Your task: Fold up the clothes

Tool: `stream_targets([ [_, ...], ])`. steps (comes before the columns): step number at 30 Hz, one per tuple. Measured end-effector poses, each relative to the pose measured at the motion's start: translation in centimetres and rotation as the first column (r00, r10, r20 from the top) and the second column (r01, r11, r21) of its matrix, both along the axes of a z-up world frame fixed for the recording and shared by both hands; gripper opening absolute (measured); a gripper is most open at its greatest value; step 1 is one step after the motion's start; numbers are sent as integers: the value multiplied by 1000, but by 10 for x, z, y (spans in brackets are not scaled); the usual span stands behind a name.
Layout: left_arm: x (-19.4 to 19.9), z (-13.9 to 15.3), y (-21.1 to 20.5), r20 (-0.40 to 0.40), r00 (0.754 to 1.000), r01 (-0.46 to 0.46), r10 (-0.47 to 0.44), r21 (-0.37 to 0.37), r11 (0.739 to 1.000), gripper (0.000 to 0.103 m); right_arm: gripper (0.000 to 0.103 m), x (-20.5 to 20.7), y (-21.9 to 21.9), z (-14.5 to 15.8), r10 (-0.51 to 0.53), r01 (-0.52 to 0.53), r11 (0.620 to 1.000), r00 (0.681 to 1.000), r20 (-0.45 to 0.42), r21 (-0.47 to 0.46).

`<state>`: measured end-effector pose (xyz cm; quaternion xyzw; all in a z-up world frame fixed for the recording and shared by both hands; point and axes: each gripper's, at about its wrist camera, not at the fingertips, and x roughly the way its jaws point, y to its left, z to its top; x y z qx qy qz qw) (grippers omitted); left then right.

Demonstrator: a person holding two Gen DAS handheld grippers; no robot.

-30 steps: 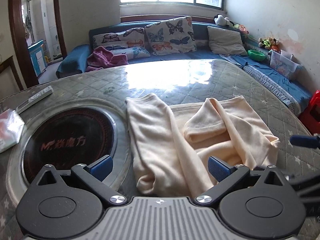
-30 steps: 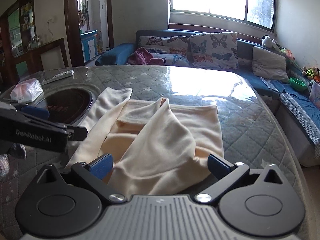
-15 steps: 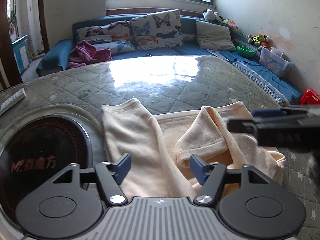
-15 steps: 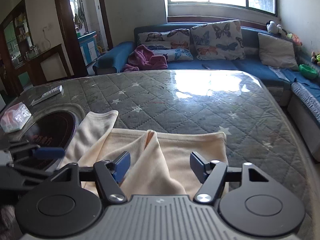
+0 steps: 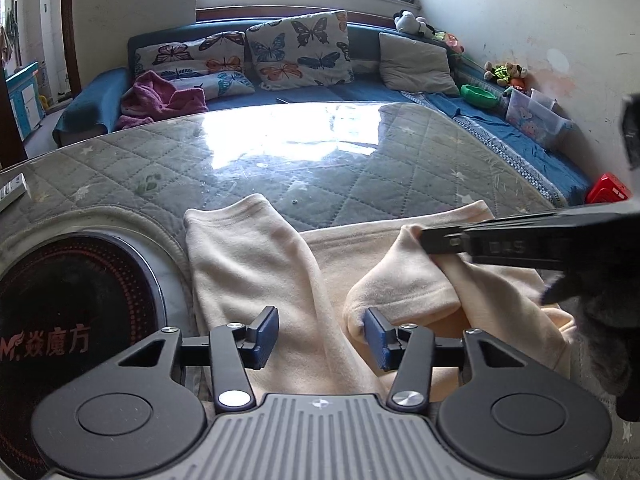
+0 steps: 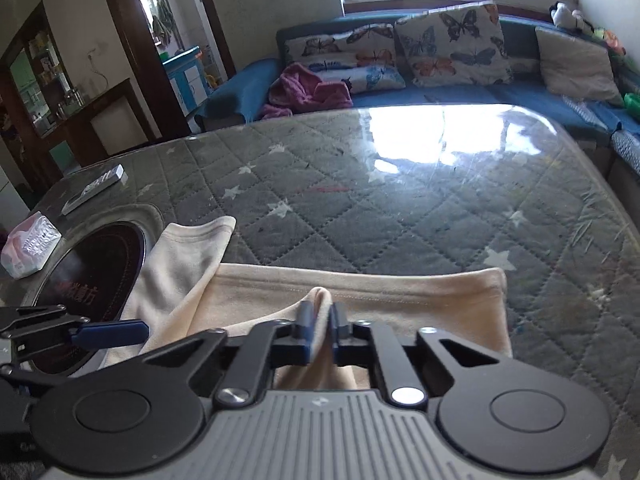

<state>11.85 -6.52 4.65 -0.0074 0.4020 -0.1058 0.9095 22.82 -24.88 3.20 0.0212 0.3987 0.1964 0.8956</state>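
Gripping now: right gripper (image 6: 320, 330), jaws pinched tight on a raised fold of the cream garment (image 6: 400, 304); half a second ago those jaws stood wide apart over the same fold.
Left jaws: left gripper (image 5: 318, 334) parted, narrower than half a second ago, straddling a ridge of the cream cloth, nothing clamped between the blue pads (image 5: 266, 336).
Change in garment: the fold between the right jaws is drawn up into a thin peak; the sleeve cuff (image 5: 400, 292) in the left view lies just ahead of the left gripper's right pad.
Right gripper pose: in the left view it reaches in level from the right edge, its tip at the top of the sleeve fold, a dark gloved hand (image 5: 608, 320) behind it.
Left gripper pose: low and level over the near part of the garment; in the right view it shows at the lower left, beside the round black hob (image 6: 96, 280).
Garment place: spread across the near half of the quilted bench (image 6: 400, 208), one sleeve running toward the hob at the left side.
Beyond: remote control (image 6: 94, 188) and tissue pack (image 6: 30, 246) toward the bench's left edge; blue sofa (image 5: 360, 92) with butterfly cushions past the far edge.
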Motion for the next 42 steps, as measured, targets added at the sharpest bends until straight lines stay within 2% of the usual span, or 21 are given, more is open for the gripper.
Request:
stream_targets([
  [7, 8, 3, -3, 26, 1000, -1, 0, 9, 1000, 51, 3, -42, -39, 40, -104, 107, 994, 985, 136, -12],
  [11, 16, 0, -9, 34, 999, 12, -13, 33, 999, 50, 3, -87, -78, 64, -214, 219, 976, 953, 215, 2],
  [15, 22, -7, -13, 19, 999, 25, -26, 55, 998, 44, 3, -131, -105, 67, -308, 324, 946, 916, 256, -24],
  [18, 22, -11, -15, 25, 999, 27, -29, 81, 996, 31, 3, -158, -126, 57, -385, 406, 913, 893, 232, -50],
  [22, 15, -12, -11, 42, 999, 25, -29, 97, 995, 9, 3, -178, -153, 32, -467, 481, 873, 871, 153, -76],
  [24, 11, -10, -7, 49, 999, 21, -25, 85, 996, 5, 3, -183, -162, 20, -496, 507, 856, 861, 114, -98],
  [27, 1, -4, 1, 66, 998, -3, -1, 69, 998, 3, 3, -188, -173, 8, -520, 525, 847, 851, 73, -79],
  [31, -20, 14, 22, 106, 993, -52, 48, 36, 998, 3, 6, -192, -171, 6, -511, 516, 853, 856, 79, -74],
  [36, -57, 37, 53, 159, 978, -133, 132, -5, 991, 3, 10, -191, -154, 17, -454, 463, 884, 883, 117, -65],
  [39, -83, 47, 71, 179, 967, -179, 180, -21, 984, 3, 21, -188, -141, 24, -395, 404, 914, 910, 127, -48],
  [42, -109, 51, 89, 186, 956, -226, 226, -25, 974, 3, 28, -185, -125, 32, -301, 309, 951, 944, 135, -36],
])
